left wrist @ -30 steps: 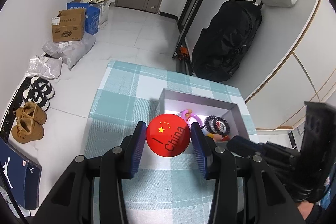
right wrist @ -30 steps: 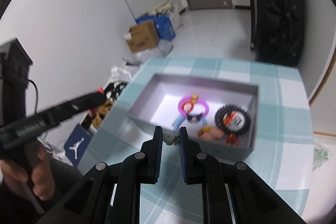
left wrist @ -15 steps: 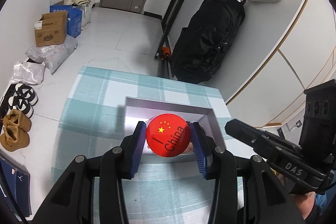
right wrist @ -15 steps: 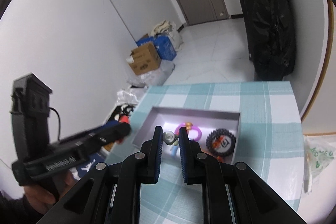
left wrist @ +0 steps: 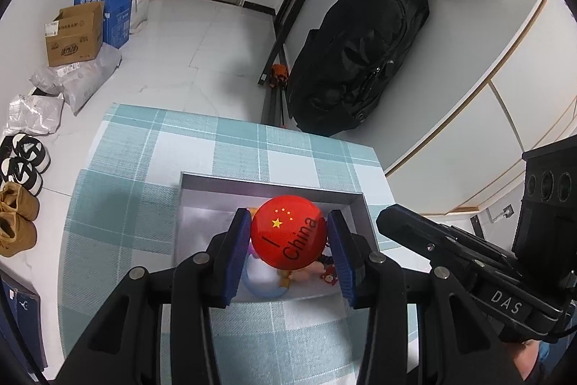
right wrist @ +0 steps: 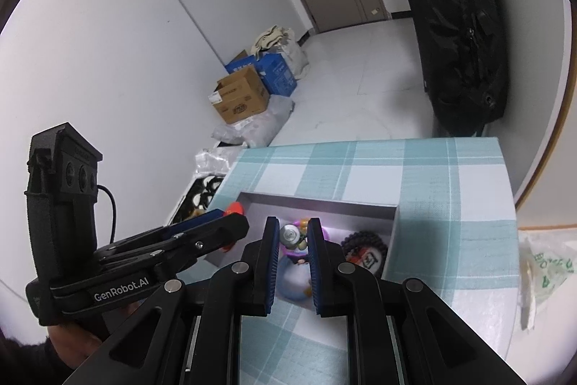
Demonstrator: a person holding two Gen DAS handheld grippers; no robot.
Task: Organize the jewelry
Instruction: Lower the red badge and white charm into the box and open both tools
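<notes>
Left tongs pinch red badge w/ yellow stars, above grey box on checked cloth. Right tongs pinch small silver charm over same box; only right view shows black bracelet inside.

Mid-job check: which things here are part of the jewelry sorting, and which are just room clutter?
Job items:
- red badge, held in the left hand-held gripper
- small silver piece, held in the right hand-held gripper
- grey box
- black beaded bracelet inside it

Lying about:
- cardboard box
- black bag
- shoes
- plastic bag
</notes>
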